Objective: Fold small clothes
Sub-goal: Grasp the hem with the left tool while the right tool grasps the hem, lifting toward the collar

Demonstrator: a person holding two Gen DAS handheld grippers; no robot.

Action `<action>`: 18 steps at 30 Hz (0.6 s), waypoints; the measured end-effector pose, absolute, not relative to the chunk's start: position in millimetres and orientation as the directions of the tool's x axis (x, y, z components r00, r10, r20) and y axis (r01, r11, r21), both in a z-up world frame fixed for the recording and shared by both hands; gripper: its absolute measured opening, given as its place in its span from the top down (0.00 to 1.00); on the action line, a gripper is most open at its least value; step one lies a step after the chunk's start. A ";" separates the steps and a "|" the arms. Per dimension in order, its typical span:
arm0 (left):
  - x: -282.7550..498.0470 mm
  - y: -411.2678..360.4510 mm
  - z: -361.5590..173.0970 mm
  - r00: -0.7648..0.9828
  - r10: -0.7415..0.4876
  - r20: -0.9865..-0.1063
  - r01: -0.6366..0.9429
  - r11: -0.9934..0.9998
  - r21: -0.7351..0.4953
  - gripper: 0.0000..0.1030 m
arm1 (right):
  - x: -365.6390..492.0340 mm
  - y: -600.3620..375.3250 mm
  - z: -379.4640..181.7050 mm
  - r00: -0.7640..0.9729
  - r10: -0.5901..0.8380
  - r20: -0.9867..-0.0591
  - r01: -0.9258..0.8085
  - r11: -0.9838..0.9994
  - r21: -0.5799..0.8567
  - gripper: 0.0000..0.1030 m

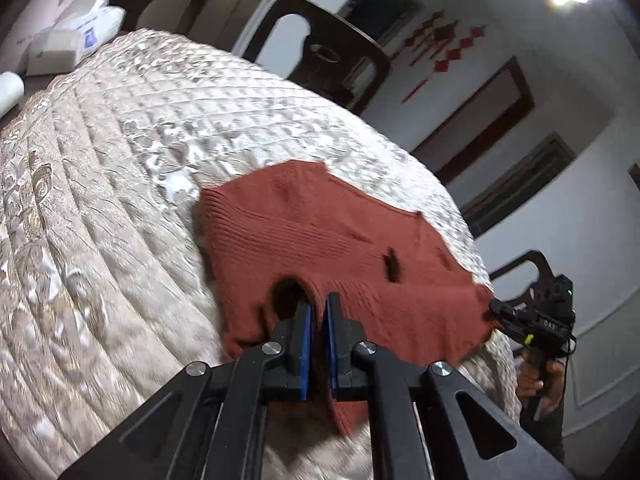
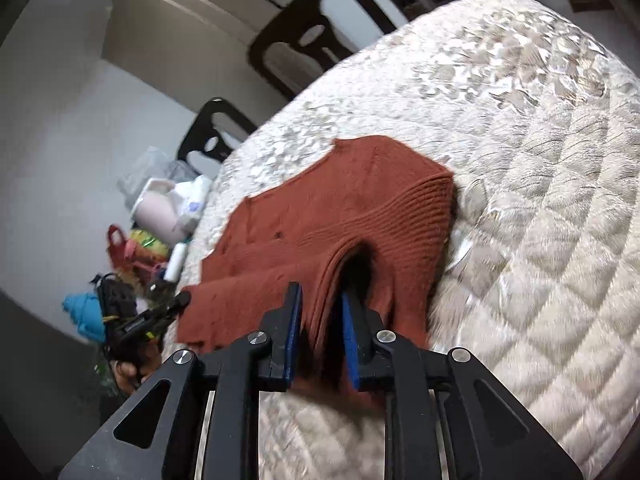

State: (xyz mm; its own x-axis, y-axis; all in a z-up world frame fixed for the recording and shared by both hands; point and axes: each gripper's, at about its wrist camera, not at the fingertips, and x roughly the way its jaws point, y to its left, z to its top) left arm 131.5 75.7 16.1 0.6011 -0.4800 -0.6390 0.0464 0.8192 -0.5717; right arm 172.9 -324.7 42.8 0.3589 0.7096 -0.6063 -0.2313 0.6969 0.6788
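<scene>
A small rust-red knitted sweater lies partly on a quilted cream table cover, with its near edge lifted. My left gripper is shut on the near edge of the sweater. My right gripper is shut on another part of the sweater's near edge, where the knit bunches between the blue pads. In the left wrist view the right gripper shows at the sweater's right corner. In the right wrist view the left gripper shows at the left corner.
Dark wooden chairs stand around the far side of the table. White packets and boxes sit on the far left edge. Bags and colourful items crowd the table's end. The quilted cover spreads to the right.
</scene>
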 end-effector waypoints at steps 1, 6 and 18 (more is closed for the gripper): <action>129.2 74.3 17.8 0.595 -0.498 -0.631 0.056 0.809 -0.585 0.86 | 171.2 -323.9 43.0 0.344 0.717 -0.607 -0.242 0.692 0.680 0.80; 131.0 59.8 13.3 0.542 -0.554 -0.632 0.081 0.783 -0.617 0.77 | 172.1 -309.8 40.6 0.297 0.725 -0.621 -0.290 0.688 0.665 0.80; 197.0 76.7 44.5 0.689 -0.446 -0.571 -0.010 0.782 -0.623 0.77 | 236.3 -297.7 61.5 0.400 0.774 -0.491 -0.213 0.600 0.771 0.70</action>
